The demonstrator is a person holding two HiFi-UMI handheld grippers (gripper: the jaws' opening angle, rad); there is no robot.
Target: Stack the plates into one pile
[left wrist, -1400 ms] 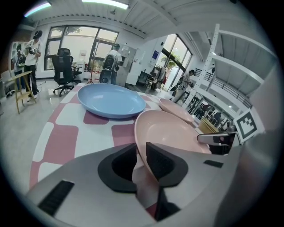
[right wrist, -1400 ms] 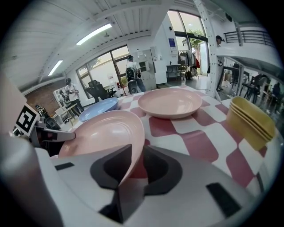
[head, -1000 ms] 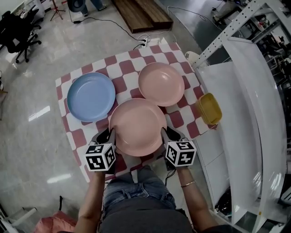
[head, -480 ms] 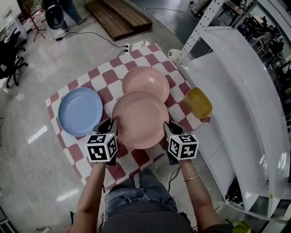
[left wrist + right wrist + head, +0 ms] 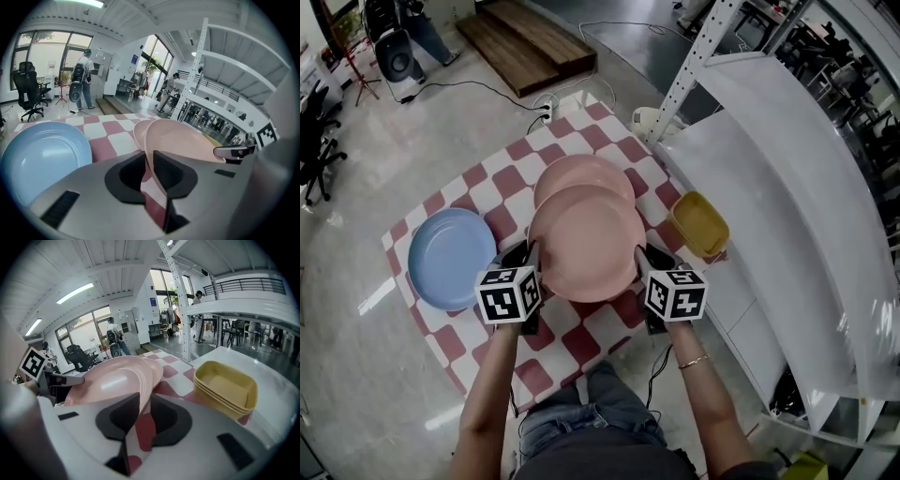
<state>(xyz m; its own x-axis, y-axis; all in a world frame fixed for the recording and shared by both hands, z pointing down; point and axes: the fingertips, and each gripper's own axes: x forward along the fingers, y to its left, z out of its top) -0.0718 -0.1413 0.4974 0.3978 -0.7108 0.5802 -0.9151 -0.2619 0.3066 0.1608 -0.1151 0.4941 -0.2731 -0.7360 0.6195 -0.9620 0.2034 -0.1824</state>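
- as a person stands over a red-and-white checkered cloth (image 5: 492, 187), both hand-held grippers carry one pink plate (image 5: 586, 246) btwn them.
- left gripper (image 5: 529, 258) pinches the plate's left rim. its own view shows the rim wedged btwn the two dark pads, jaws closed down on it.
- right gripper (image 5: 641, 257) does the same on the opposite rim, pads pressed on the edge, w/ the plate running off to the left in its view.
- each gripper's marker cube faces up toward the head camera, on either side of the plate's near edge.
- the carried plate sits roughly level and clear of the cloth. its far edge overlaps the near part of a second pink plate (image 5: 579, 172) lying on the cloth. whether the two touch can't be told.
- blue plate (image 5: 450, 259) lies alone on the cloth's left side, just beside the left gripper and apart from the pink pair.
- yellow trays (image 5: 700, 223), nested, rest at the cloth's right edge, next to a white shelf unit (image 5: 769, 169).
- bkgd: wooden platform (image 5: 525, 42) on the glossy floor beyond the cloth. a black office chair (image 5: 29, 91) and a standing person w/ a backpack (image 5: 83, 79) show in the left gripper view.
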